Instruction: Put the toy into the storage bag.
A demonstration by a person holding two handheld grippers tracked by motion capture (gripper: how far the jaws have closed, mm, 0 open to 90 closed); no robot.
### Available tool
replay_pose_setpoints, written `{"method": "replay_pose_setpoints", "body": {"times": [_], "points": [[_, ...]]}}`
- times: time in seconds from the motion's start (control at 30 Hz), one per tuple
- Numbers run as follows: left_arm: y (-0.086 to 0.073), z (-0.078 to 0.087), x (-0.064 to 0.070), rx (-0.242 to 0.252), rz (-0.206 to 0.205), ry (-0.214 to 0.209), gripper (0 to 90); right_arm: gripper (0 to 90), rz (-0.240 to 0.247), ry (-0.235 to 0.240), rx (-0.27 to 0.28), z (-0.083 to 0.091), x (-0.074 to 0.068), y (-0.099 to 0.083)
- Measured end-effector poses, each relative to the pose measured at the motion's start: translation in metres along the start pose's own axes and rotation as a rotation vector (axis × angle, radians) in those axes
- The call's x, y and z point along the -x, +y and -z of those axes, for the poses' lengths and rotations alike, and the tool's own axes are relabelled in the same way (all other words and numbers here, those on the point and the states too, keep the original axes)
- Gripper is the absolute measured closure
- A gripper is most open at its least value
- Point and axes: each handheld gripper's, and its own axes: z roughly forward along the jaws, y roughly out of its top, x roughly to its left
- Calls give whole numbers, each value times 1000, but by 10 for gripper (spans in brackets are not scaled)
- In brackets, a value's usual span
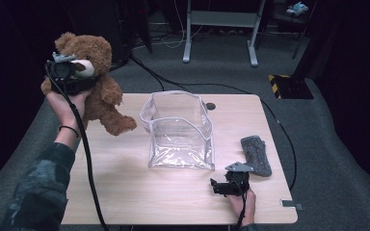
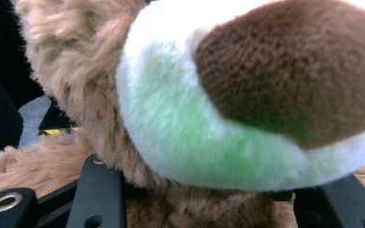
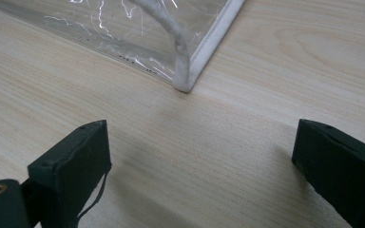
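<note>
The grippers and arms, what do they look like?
Both the left gripper and the right gripper are black with two blocky jaws, a grey three-cornered plate on top and a black cable trailing off. The left arm wears a dark patterned sleeve and a thin dark wristband.

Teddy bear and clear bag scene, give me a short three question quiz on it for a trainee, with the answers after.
1. True or false: the teddy bear rests on the table.
2. Which gripper has its jaws spread over bare wood beside a corner of the clear bag? A) left gripper B) right gripper
3. What lies on the table just beyond the right gripper, to the right of the bag?

Key
1. False. The left gripper holds it up in the air past the table's left edge, jaws closed on the fur below the muzzle.
2. B.
3. The grey sock, lying flat and untouched.
</note>
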Motion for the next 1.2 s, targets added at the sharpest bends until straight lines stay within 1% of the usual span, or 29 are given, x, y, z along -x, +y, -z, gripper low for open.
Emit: {"method": "replay_pose_setpoints", "body": {"times": [0.07,0.1,0.13,0.17,0.2,0.23,0.37,0.43,0.47,0.57,0.6,0.7,0.73,0.77,0.83,0.9,0.93,1.03,1.07,1.1,1.13,1.17,1.2], "points": [[3,0,0,1,-2,3,470,49,1,0,-1,0,0,0],[8,0,1,12,3,5,471,49,1,0,-1,0,0,0],[8,0,1,12,3,5,471,49,1,0,-1,0,0,0],[13,0,3,19,0,7,470,48,0,0,-1,0,0,0],[13,0,3,19,0,7,470,48,1,0,-1,0,0,0],[19,1,7,24,-6,8,470,48,0,0,-1,0,0,0],[33,3,14,50,-16,7,470,48,0,0,-1,0,0,0],[39,4,18,53,-21,3,470,47,0,0,-1,0,0,0],[39,4,18,53,-21,3,470,47,0,0,-1,0,0,0],[48,4,28,65,-34,-10,470,47,1,1,-2,0,0,0],[48,4,28,65,-34,-10,470,47,1,1,-2,0,0,0],[54,3,38,71,-44,-26,469,46,0,1,-1,0,0,0],[56,2,43,79,-50,-36,469,47,0,1,-1,0,0,0],[56,2,43,79,-50,-36,469,47,0,1,-1,0,0,0],[61,2,53,88,-60,-53,469,46,0,4,-1,0,0,0],[64,2,59,95,-61,-65,469,46,0,5,-2,0,0,0],[64,2,59,95,-61,-65,469,46,0,5,-2,0,0,0],[70,0,73,109,-63,-94,469,47,1,4,-2,0,0,0],[70,0,73,109,-63,-94,469,47,1,4,-2,0,0,0],[71,0,77,109,-70,-104,469,47,0,2,-2,0,0,0],[73,-1,84,118,-69,-117,469,47,1,1,-2,0,0,0],[73,-1,87,120,-69,-124,469,47,1,1,-2,0,0,0],[73,-1,87,120,-69,-124,469,47,1,1,-2,0,0,0]]}}
